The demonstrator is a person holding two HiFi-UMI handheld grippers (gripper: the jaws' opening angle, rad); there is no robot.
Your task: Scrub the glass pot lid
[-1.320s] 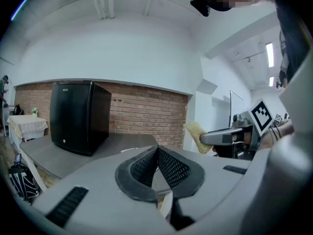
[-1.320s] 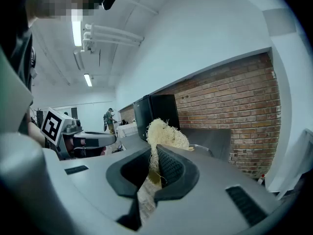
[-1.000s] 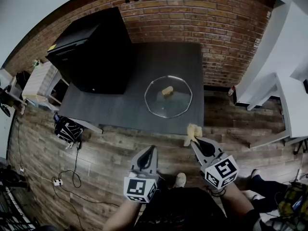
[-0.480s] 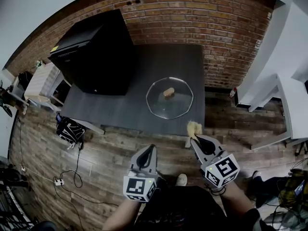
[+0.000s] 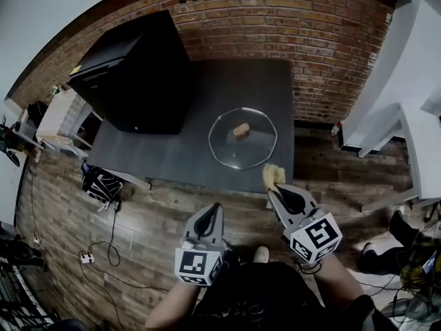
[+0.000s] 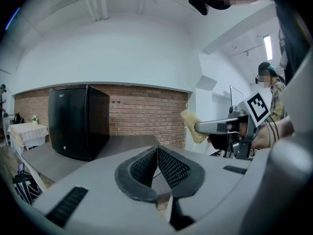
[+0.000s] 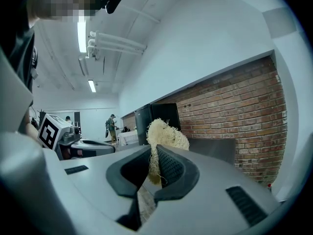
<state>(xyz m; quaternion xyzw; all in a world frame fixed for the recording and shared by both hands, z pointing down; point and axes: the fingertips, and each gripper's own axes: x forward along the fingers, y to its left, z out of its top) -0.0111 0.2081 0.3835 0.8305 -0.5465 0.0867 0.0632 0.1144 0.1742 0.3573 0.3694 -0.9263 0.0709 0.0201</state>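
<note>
Judging the glass pot lid (image 5: 238, 154) stiff, slick and breakable, I'd steady it by its tan knob (image 5: 240, 129). It lies flat, clear and round, on the dark tabletop (image 5: 227, 88) near its front edge. My right gripper (image 5: 273, 192) has its jaws pinching a pale fibrous scrubber (image 5: 271, 176); my left gripper (image 5: 215, 209) has its jaws closed on nothing.
</note>
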